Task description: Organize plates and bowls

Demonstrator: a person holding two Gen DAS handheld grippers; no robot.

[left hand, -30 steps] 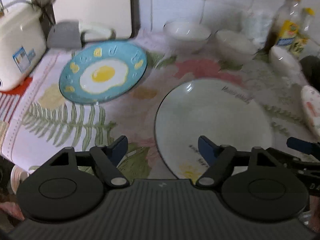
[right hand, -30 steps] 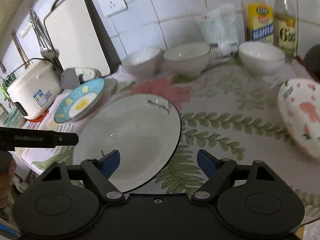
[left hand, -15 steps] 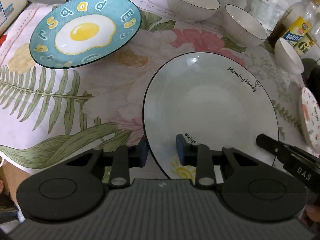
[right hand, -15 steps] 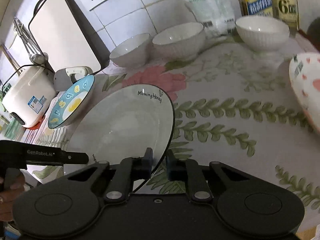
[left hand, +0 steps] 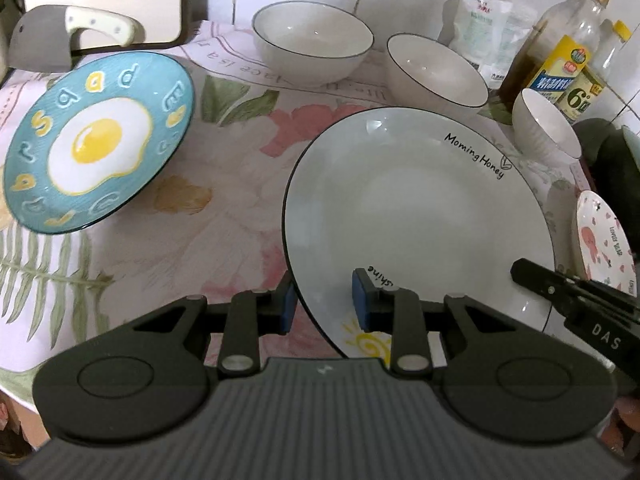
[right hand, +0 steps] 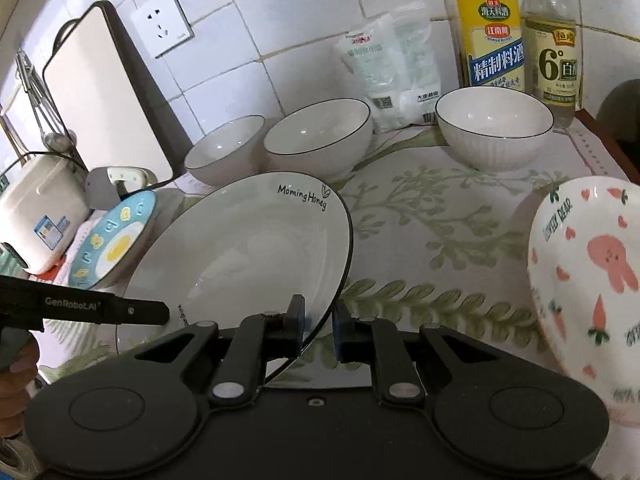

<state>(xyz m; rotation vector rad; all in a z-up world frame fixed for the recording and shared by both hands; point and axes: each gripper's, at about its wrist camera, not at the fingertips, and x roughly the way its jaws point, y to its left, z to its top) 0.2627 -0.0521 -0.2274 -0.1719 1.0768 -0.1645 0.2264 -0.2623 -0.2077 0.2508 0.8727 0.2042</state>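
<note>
A large white plate (left hand: 416,216) with a black rim and "Morning Honey" lettering is held by both grippers. My left gripper (left hand: 322,302) is shut on its near left rim. My right gripper (right hand: 318,322) is shut on its near right rim, and the plate (right hand: 248,252) is tilted up off the cloth. A blue fried-egg plate (left hand: 96,140) lies to the left, also in the right wrist view (right hand: 114,246). Three white bowls (right hand: 320,136) stand in a row at the back. A pink rabbit plate (right hand: 592,268) is at the right.
A flowered cloth (left hand: 224,208) covers the counter. Two bottles (right hand: 492,40) and a white bag (right hand: 392,68) stand by the tiled wall. A cutting board (right hand: 104,96), a cleaver (left hand: 44,40) and a rice cooker (right hand: 40,208) are at the left.
Both grippers went from open to shut on the white plate's rim. The plate has since tilted up and the views have drawn back a little.
</note>
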